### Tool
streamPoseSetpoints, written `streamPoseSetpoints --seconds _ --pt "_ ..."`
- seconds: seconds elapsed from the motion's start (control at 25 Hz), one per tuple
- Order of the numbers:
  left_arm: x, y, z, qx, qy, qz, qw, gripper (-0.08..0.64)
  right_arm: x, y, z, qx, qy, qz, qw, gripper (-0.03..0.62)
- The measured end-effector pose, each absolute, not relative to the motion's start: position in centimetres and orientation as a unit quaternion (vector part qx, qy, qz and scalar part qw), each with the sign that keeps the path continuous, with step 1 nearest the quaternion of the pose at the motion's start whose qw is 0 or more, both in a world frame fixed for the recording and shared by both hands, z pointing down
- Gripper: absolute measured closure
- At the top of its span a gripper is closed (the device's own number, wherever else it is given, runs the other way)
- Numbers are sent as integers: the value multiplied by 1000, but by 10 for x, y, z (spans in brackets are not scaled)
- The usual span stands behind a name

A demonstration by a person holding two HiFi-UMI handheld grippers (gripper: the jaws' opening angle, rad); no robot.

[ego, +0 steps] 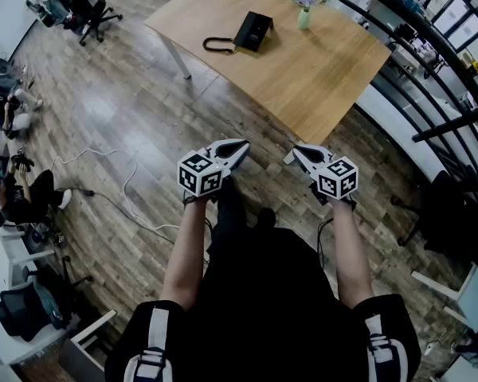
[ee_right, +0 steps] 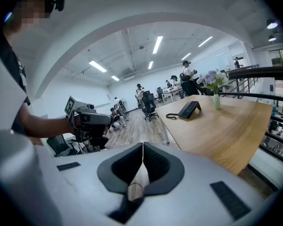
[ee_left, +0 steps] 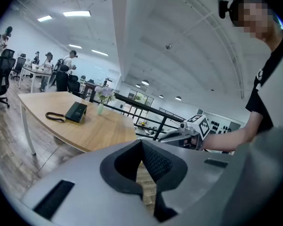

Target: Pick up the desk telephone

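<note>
Left gripper (ego: 240, 145) clenched shut, nothing in it; right gripper (ego: 290, 157) the same, jaws pressed together. Both hang over the wood floor, well apart from the black desk telephone (ego: 253, 30), which lies far off on the light wooden worktop (ego: 319, 78), near a pale green vase of lilac flowers (ego: 304, 10).

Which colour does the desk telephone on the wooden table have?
The desk telephone is black, with a black coiled cord; the head view shows it best.
</note>
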State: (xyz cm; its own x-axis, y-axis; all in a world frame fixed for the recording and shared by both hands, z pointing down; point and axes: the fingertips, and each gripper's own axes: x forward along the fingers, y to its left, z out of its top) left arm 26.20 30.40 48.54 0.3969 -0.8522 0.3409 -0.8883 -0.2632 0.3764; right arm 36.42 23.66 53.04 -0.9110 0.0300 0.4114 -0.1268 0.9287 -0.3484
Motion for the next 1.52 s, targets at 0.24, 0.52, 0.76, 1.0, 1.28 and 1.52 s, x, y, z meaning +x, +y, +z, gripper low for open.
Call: streamPoseSetpoints --seconds 0.24,0.52,0.76,1.0,1.28,1.52 --pt "257 298 487 791 -552 34 263 538 359 232 532 21 -958 190 214 568" --pt "238 289 486 794 -547 32 263 538 342 219 535 32 -956 199 213 568" --pt "210 278 489 798 -538 31 270 538 311 212 539 42 -953 202 224 568" --pt "172 263 490 805 -525 34 273 538 276 197 539 60 -951 213 218 568" --pt "132 244 491 819 -502 41 275 538 239 184 537 83 -949 214 214 568" --pt "104 232 495 831 -478 45 279 538 215 177 542 112 -945 221 215 568"
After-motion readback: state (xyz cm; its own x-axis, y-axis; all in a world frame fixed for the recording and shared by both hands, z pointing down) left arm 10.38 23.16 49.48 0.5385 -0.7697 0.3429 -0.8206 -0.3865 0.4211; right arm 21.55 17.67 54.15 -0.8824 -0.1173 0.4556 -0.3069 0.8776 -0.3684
